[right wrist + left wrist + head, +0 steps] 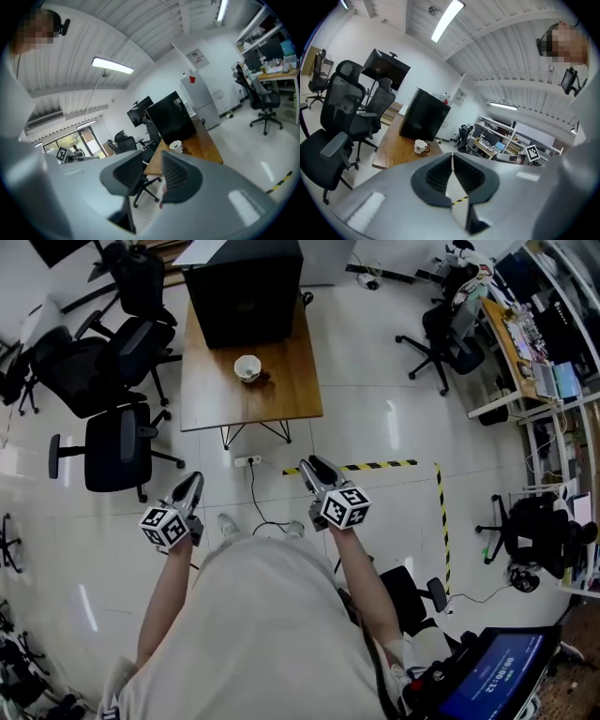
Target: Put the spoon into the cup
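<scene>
A white cup [247,367] stands on the wooden table [281,397] across the floor from me, in front of a black box [244,292]. It also shows small in the left gripper view, cup [421,146], and in the right gripper view, cup [176,146]. I cannot make out a spoon; a small dark mark lies just right of the cup. Both grippers are held in the air in front of the person's body, far short of the table. The left gripper [195,478] [452,157] has its pads together, empty. The right gripper [309,463] [152,159] stands open with nothing between its jaws.
Black office chairs [117,446] [84,371] stand left of the table. A power strip with a cable [246,461] and yellow-black tape [380,465] lie on the white floor between me and the table. Another chair [441,343] and desks [525,343] are at the right.
</scene>
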Motion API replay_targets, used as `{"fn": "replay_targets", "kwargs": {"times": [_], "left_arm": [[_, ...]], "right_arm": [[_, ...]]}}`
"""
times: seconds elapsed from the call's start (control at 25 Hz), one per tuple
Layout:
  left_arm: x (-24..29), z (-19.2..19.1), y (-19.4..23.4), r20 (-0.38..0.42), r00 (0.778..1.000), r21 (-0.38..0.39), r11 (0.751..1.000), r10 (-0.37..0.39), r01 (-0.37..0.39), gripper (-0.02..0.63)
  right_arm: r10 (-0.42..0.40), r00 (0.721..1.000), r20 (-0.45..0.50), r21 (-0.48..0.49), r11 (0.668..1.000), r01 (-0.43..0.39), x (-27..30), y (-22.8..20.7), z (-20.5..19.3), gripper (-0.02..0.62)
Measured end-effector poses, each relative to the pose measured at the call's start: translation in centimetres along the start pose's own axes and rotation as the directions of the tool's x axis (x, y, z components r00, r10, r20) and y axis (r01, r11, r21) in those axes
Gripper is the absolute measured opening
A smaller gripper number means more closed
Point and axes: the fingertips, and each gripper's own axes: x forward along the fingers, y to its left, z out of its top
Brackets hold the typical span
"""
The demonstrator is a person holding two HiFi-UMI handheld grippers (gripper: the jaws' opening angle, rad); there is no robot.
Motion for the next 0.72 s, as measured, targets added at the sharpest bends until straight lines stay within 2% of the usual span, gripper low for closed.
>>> {"fn": "replay_targets", "kwargs": {"times": [0.28,0.44,0.72], "left_arm": [[0.9,-1.0,-0.8,-0.016,0.999,0.000,0.999,0.038,-0.038,0.000],[1.6,-2.0,-1.5,-0.025,0.999,-0.012,0.999,0.044,-0.045,0.000],[2.5,-2.8,-1.5,-0.052,0.998,-0.002,0.999,0.036,-0.036,0.000]], "right_arm": [[0.023,0.999,0.029,0.037,0.999,-0.024,-1.6,-2.4,0.6,0.117],[0.041,0.999,-0.001,-0.011,0.999,-0.041,-1.8,-2.7,0.5,0.075],[0.023,1.000,0.002,0.030,0.999,-0.023,-1.3,-3.7,0.5,0.051]]}}
